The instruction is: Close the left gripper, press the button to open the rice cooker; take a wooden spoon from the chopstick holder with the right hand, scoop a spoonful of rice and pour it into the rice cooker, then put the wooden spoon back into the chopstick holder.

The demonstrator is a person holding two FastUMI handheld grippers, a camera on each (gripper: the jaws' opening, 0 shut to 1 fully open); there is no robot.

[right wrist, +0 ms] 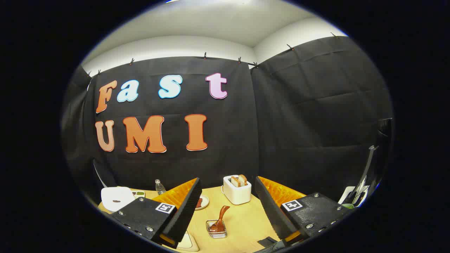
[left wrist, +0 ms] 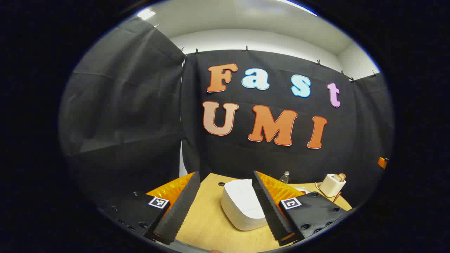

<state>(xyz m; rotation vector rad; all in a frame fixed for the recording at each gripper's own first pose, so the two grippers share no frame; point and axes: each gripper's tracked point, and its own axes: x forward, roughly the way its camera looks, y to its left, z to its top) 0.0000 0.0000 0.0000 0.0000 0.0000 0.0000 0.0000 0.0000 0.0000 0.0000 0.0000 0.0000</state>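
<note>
A white rice cooker [left wrist: 242, 203] with its lid down sits on the wooden table [left wrist: 207, 228], just ahead of and between the fingers of my left gripper [left wrist: 225, 207], which is open and holds nothing. The rice cooker [right wrist: 116, 198] also appears at the far left of the right gripper view. A brown wooden spoon [right wrist: 221, 214] leans in a small clear square holder [right wrist: 216, 228] on the table. My right gripper [right wrist: 228, 211] stands open above and short of it, apart from the spoon.
A white toaster [right wrist: 237, 189] with bread slices stands at the back of the table, also seen as the toaster [left wrist: 332, 184] at the right. A small bottle [right wrist: 160, 187] and a round plate [right wrist: 202, 202] lie behind. A pale dish [right wrist: 186, 242] sits near the front edge.
</note>
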